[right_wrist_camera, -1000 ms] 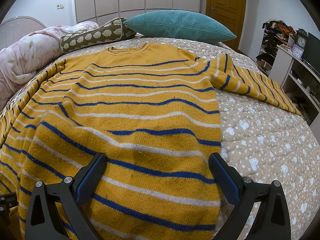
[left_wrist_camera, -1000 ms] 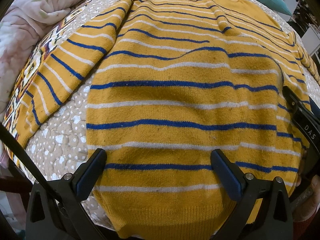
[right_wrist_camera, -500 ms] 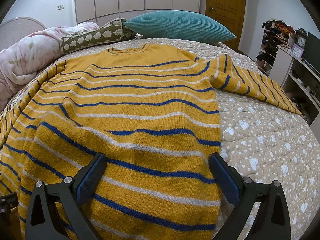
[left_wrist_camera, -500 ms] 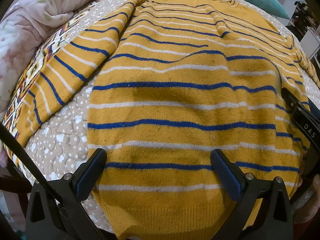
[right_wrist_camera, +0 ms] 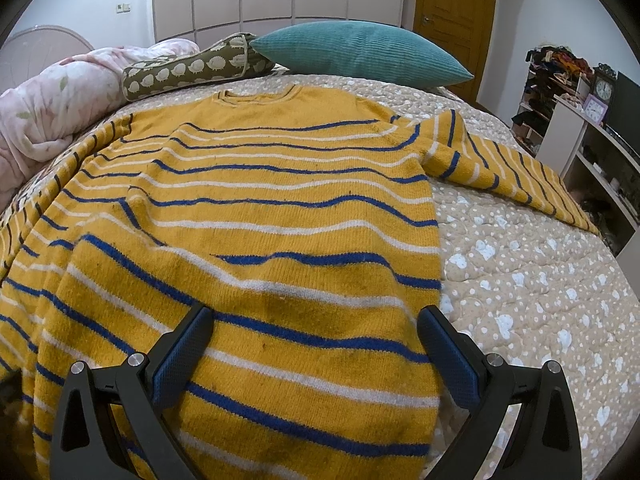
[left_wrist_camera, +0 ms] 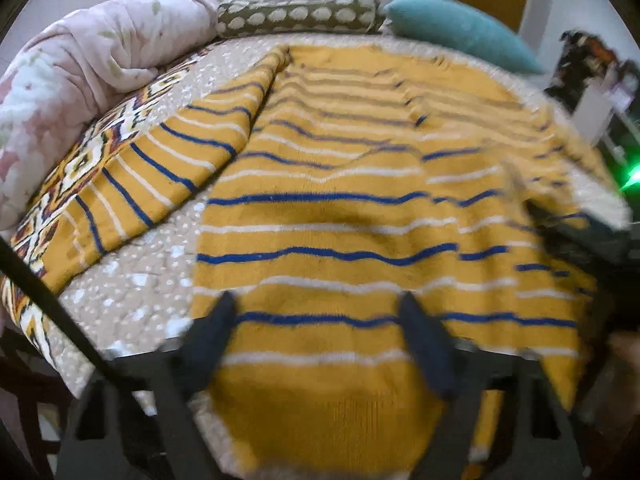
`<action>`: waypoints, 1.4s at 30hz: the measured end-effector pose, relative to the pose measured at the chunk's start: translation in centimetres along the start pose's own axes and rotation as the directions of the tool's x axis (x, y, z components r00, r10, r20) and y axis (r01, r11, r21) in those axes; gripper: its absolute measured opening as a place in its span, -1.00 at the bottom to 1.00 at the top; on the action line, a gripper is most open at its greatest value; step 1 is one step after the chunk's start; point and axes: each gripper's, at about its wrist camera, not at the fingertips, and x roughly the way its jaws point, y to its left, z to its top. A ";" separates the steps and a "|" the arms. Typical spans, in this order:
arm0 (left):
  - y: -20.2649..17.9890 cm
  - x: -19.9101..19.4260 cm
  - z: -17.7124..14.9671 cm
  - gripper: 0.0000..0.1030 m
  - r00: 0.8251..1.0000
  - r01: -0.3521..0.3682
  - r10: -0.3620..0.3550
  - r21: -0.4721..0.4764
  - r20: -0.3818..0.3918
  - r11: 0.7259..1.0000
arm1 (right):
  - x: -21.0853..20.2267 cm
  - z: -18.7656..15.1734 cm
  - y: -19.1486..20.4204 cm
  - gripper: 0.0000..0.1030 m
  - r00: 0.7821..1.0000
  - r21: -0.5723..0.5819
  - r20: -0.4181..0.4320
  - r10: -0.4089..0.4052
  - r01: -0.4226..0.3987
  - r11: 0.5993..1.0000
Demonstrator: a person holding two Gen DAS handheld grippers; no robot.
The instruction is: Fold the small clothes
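A mustard sweater [left_wrist_camera: 340, 220] with blue and white stripes lies spread flat on the bed, neck at the far end. My left gripper [left_wrist_camera: 316, 304] hovers over its lower left hem; the jaws are closing, with hem cloth lying between the blurred fingers, and no pinch shows. In the right wrist view the same sweater [right_wrist_camera: 260, 208] fills the middle, one sleeve stretched out to the right. My right gripper [right_wrist_camera: 315, 316] stands open over the lower right hem, and its pads do not grip the cloth.
A beige dotted quilt [right_wrist_camera: 520, 280] covers the bed. A teal pillow [right_wrist_camera: 360, 52] and a patterned cushion [right_wrist_camera: 192, 68] lie at the head, a pink duvet [left_wrist_camera: 100, 48] at the left. A patterned blanket [left_wrist_camera: 80, 160] lies under the left sleeve. White shelves [right_wrist_camera: 592, 148] stand right.
The left view has tilted up and blurred, bringing the pillows and wall into sight, and its fingers stand closer together. The right view is unchanged.
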 end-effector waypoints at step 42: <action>15.2 -7.9 5.4 0.19 0.963 -0.071 0.125 -0.223 0.238 0.972 | -1.0 0.9 -4.1 0.64 0.977 0.125 -0.019 0.213 -0.209 0.970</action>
